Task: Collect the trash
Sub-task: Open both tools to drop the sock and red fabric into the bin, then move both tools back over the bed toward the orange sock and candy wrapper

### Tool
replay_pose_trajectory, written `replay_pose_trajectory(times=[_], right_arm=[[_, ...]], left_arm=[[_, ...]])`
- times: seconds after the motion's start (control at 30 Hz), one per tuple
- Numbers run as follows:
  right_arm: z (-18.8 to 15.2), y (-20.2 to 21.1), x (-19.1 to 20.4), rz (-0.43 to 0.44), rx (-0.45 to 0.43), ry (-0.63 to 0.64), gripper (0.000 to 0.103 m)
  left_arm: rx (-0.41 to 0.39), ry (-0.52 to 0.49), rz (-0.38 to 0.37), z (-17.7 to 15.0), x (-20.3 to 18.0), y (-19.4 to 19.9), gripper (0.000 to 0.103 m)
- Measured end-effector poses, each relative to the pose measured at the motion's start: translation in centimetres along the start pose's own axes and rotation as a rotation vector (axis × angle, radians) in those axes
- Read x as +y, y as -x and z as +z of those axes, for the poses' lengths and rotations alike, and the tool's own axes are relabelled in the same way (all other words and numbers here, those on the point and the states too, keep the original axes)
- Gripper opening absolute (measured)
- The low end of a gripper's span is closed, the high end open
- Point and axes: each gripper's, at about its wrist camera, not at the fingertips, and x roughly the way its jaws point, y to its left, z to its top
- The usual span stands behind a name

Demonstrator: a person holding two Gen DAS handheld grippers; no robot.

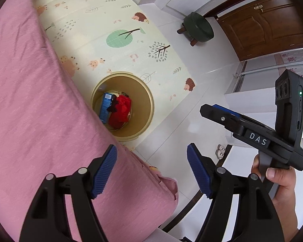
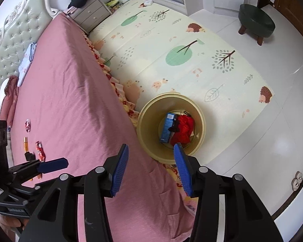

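Right wrist view: both the left gripper (image 1: 151, 173) and right gripper (image 2: 150, 169) are seen parted, nothing held. A drop into the bin (image 2: 149, 109) is judged done. 3 wrappers (image 2: 39, 148) must be fetched next.

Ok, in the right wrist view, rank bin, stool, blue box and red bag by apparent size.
1. Bin
2. Stool, though farther off, so unsure
3. Red bag and blue box: look alike, no ranking
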Motion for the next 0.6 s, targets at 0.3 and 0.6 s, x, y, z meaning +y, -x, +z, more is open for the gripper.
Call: replay_pose_trajectory(times=[0.3, 0.6], right_arm=[[-2.8, -0.1, 7.0, 0.040, 0.023, 0.114, 0.046], [-7.5, -1.3, 15.1, 0.092, 0.064, 0.196, 0.046]], left_arm=[[-0.050, 0.046, 0.012, -4.5, 3.3, 3.4, 0.071], [-0.118, 0.120, 0.078, -11.1, 9.5, 7.8, 0.071]])
